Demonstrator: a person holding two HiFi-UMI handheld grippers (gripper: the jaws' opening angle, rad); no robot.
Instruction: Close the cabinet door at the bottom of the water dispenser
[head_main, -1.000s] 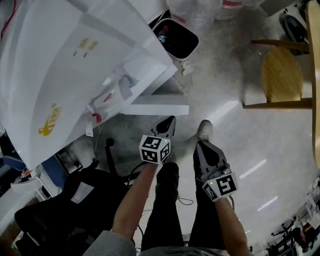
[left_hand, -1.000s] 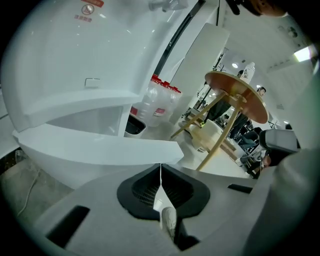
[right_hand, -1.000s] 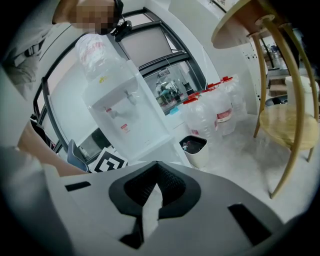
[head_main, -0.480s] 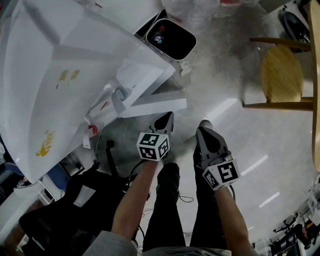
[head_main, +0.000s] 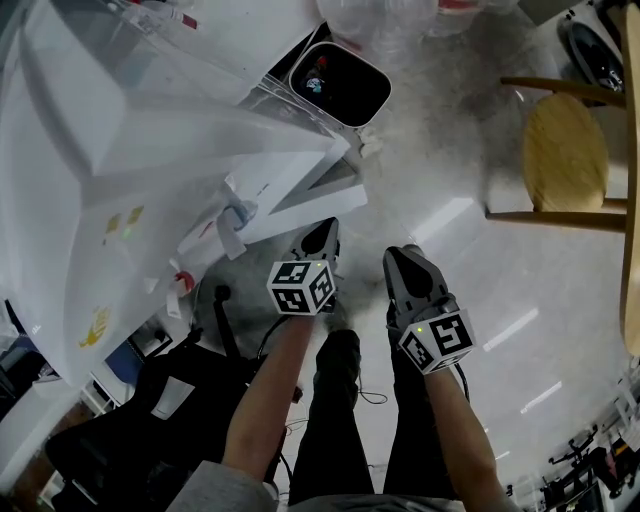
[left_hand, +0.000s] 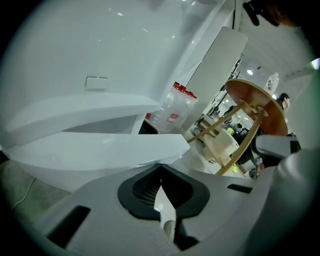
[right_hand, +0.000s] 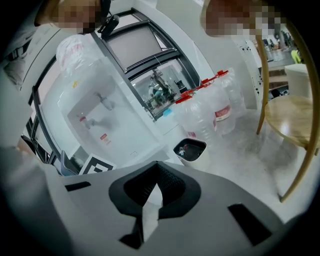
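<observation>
The cabinet door (head_main: 300, 212) stands swung open at the foot of the water dispenser (head_main: 150, 130). My left gripper (head_main: 324, 235), jaws pressed together on nothing, sits just beside the door's outer edge. I'm lining up, and next comes a steady push inward. My right gripper (head_main: 402, 265), also pinched empty, waits nearby.

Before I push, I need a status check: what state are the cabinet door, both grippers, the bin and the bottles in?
Cabinet door: open, swung out from the water dispenser.
Left gripper: jaws shut, empty, close to the door's edge.
Right gripper: jaws shut, empty.
Bin: no lid, rubbish inside.
Bottles: red caps on.
</observation>
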